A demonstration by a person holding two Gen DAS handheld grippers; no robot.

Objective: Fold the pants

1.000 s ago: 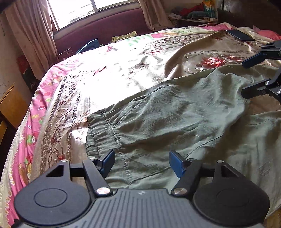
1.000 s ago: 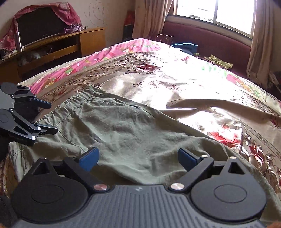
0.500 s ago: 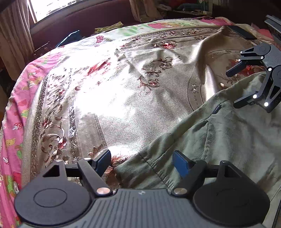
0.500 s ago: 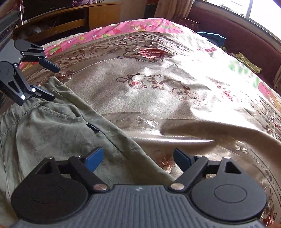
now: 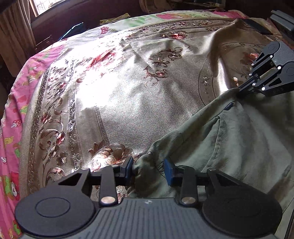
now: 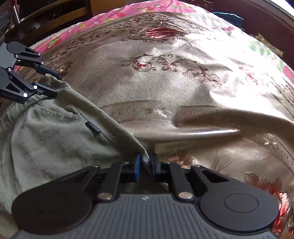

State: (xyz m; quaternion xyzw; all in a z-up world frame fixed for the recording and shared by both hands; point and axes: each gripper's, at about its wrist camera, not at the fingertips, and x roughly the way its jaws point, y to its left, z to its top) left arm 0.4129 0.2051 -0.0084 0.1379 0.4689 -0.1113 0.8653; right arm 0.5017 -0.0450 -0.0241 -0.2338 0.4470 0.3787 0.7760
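Observation:
Olive green pants [image 5: 229, 147] lie on a floral satin bedspread [image 5: 128, 92], waistband corner toward the left gripper. In the left wrist view my left gripper [image 5: 148, 166] has its jaws closing on that bunched corner, and cloth fills the gap between the blue pads. The right gripper [image 5: 239, 90] pinches the same long edge farther along, past a small dark label [image 5: 228, 106]. Seen from the right wrist, the right gripper [image 6: 145, 163] is shut on a thin fold of the pants [image 6: 55, 137] edge. The left gripper [image 6: 53, 82] grips the corner at upper left.
A long raised crease [image 6: 202, 126] crosses the bedspread [image 6: 183, 82] beyond the pants. A dark flat object [image 5: 257, 27] lies at the far right of the bed. A wooden cabinet [image 6: 55, 14] stands beside the bed, a blue cloth [image 5: 73, 29] under the window.
Both grippers travelled from over the pants to their far edge and dropped lower. Both were open; now each has closed on that edge, left at the corner, right farther along.

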